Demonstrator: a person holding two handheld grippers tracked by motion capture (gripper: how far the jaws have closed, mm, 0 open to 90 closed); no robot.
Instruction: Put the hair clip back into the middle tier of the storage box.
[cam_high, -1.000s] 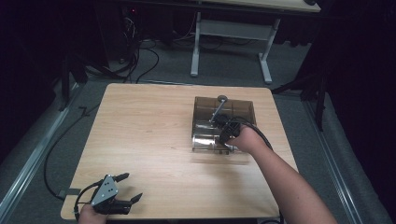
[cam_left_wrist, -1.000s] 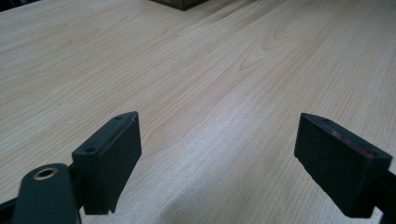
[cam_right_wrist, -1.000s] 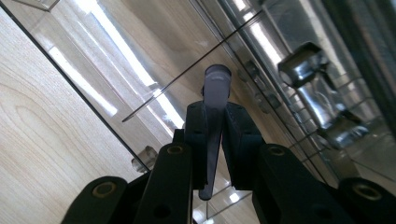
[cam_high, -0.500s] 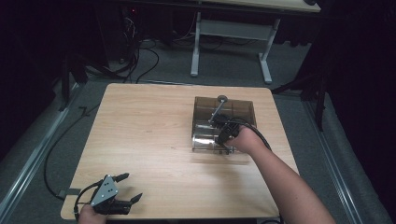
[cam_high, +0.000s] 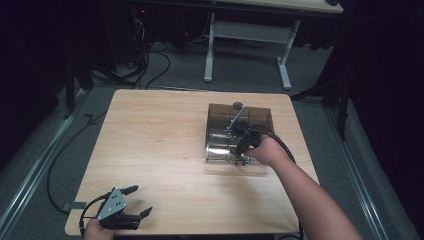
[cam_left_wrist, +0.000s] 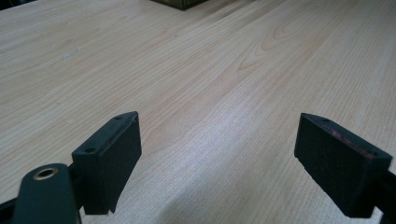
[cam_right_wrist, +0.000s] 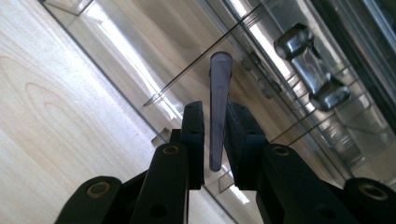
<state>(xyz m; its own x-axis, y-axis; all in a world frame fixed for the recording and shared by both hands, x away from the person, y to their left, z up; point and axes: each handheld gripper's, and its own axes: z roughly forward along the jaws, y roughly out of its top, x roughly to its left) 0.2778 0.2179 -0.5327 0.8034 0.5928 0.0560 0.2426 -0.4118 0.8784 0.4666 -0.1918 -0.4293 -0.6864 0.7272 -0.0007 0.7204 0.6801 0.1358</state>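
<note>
A smoky transparent box stands on the right half of the wooden table. My right gripper is at the box's near edge. In the right gripper view a thin translucent grey tab of the box stands upright between the jaws of the right gripper. The jaws have just been closing on it. The pads sit close on both sides and a slim dark gap shows on the left side. My left gripper rests low at the table's near left corner, and its jaws are wide open over bare wood.
A metal knob on a rod rises from the box's far side. A shiny metal part lies inside the box. Cables trail from both grippers. A desk frame and floor cables stand beyond the table's far edge.
</note>
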